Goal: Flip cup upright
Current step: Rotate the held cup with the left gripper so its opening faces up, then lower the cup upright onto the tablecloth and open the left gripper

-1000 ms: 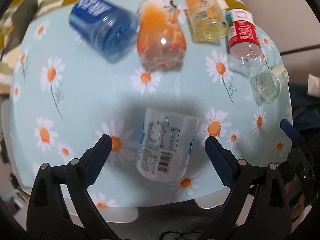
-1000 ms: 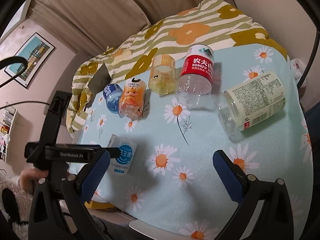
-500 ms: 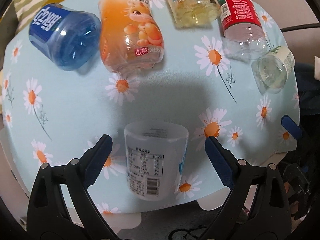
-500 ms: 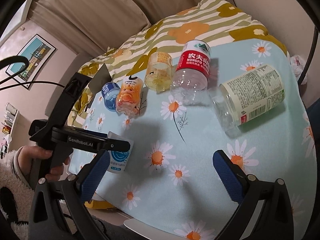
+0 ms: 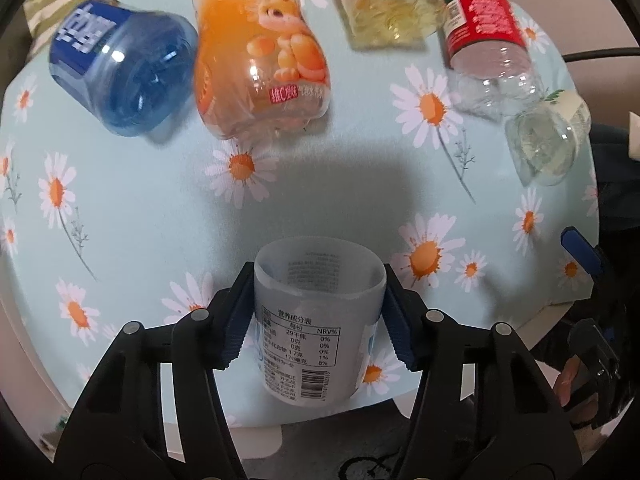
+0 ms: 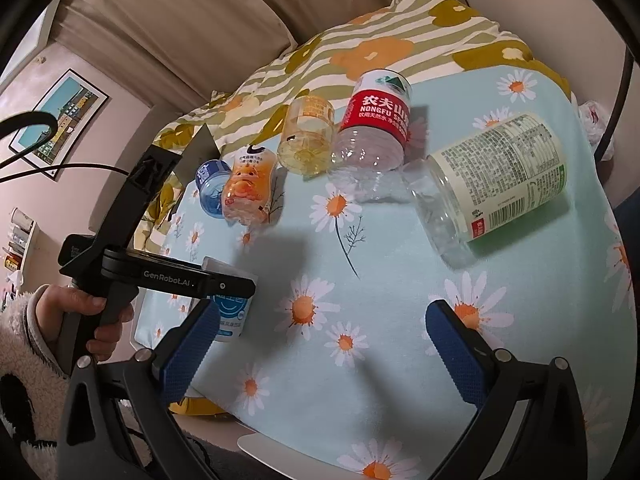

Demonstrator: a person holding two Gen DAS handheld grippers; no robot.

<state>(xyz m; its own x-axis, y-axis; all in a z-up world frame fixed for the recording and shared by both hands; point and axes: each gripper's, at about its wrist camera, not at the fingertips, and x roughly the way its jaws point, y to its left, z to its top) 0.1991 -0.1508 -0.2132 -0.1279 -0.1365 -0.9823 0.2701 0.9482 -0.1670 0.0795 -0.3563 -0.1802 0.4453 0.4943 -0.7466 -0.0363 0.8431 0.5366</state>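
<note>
A white plastic cup (image 5: 316, 320) with a printed nutrition label lies on its side near the front edge of the daisy-print table (image 5: 140, 208). Its open mouth faces away from me. My left gripper (image 5: 316, 320) is shut on the cup, one blue pad on each side. In the right wrist view the cup (image 6: 232, 316) shows at the left, partly hidden behind the left gripper's body. My right gripper (image 6: 320, 344) is open and empty above the table's front part.
Several cut bottles lie in a row at the back: blue (image 5: 120, 76), orange (image 5: 260, 52), yellow (image 5: 384, 4), red-labelled clear (image 5: 484, 36). A pale-labelled jar (image 6: 496, 184) lies at the right. A striped floral blanket (image 6: 400, 44) lies behind the table.
My left gripper moved forward around the white cup and closed its fingers on it. The right gripper stayed open and shifted only slightly.
</note>
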